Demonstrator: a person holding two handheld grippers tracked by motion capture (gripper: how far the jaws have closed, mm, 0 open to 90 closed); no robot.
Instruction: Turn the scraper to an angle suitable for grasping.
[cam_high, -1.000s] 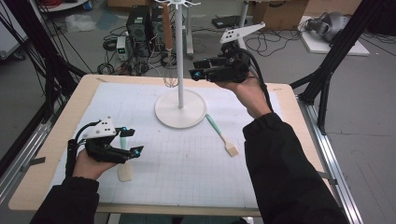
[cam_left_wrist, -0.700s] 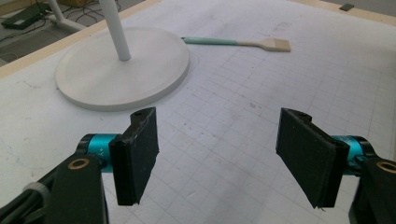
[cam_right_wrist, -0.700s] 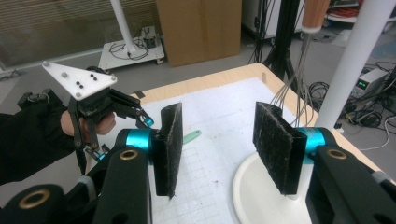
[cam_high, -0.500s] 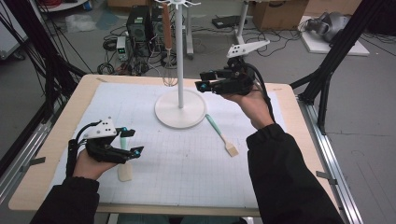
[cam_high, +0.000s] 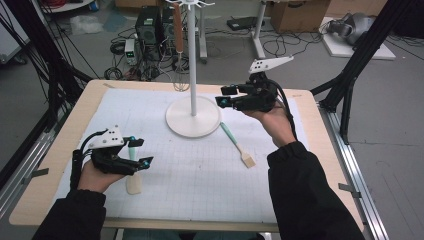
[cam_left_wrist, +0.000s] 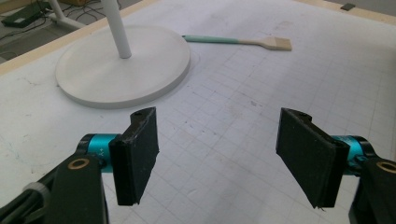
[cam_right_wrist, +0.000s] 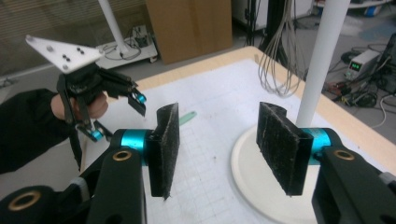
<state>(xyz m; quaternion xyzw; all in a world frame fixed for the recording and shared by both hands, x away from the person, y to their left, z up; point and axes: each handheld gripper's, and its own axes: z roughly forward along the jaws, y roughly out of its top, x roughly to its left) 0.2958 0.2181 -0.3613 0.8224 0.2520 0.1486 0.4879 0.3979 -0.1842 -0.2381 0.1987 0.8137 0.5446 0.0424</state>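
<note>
right gripper (cam_high: 222, 96) fingers empty, just been opening, beside stand (cam_high: 193, 116) above brush (cam_high: 237, 144); left gripper (cam_high: 141, 152) fingers wide, idle over spatula (cam_high: 133, 181)

Matt white stand base (cam_high: 193, 118); wooden table (cam_high: 90, 95)

The right tool (cam_high: 223, 95) has sunk toward the table, jaws opening, empty.

High view overhead; both tool views low, sharing white stand (cam_high: 193, 117)
</note>
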